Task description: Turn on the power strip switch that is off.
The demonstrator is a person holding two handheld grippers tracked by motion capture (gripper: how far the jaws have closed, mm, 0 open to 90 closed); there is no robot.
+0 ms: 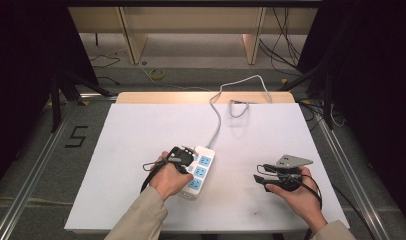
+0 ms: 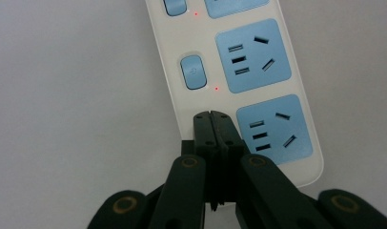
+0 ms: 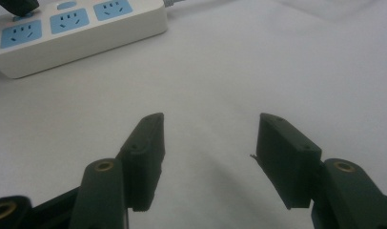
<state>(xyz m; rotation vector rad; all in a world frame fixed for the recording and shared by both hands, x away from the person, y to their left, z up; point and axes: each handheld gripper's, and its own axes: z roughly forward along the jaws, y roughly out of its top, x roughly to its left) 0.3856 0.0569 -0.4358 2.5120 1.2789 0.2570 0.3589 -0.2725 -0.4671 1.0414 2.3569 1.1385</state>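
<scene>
A white power strip (image 1: 200, 172) with three blue sockets lies on the white table (image 1: 141, 130), left of centre near the front. In the left gripper view two blue switch buttons (image 2: 193, 71) show on the power strip (image 2: 258, 62), each with a red light lit beside it. My left gripper (image 2: 213, 117) is shut, and its tips rest over the strip's edge beside the nearest socket, hiding what lies beneath. In the high view the left gripper (image 1: 189, 166) points down at the strip. My right gripper (image 1: 261, 180) hovers low over bare table to the right, open and empty (image 3: 208, 143).
The strip's pale cord (image 1: 217, 125) runs to the table's back edge and loops off it. The power strip (image 3: 77, 33) lies at the upper left of the right gripper view. Beyond the table are wooden furniture legs (image 1: 133, 40), floor cables and a floor mark "5" (image 1: 77, 136).
</scene>
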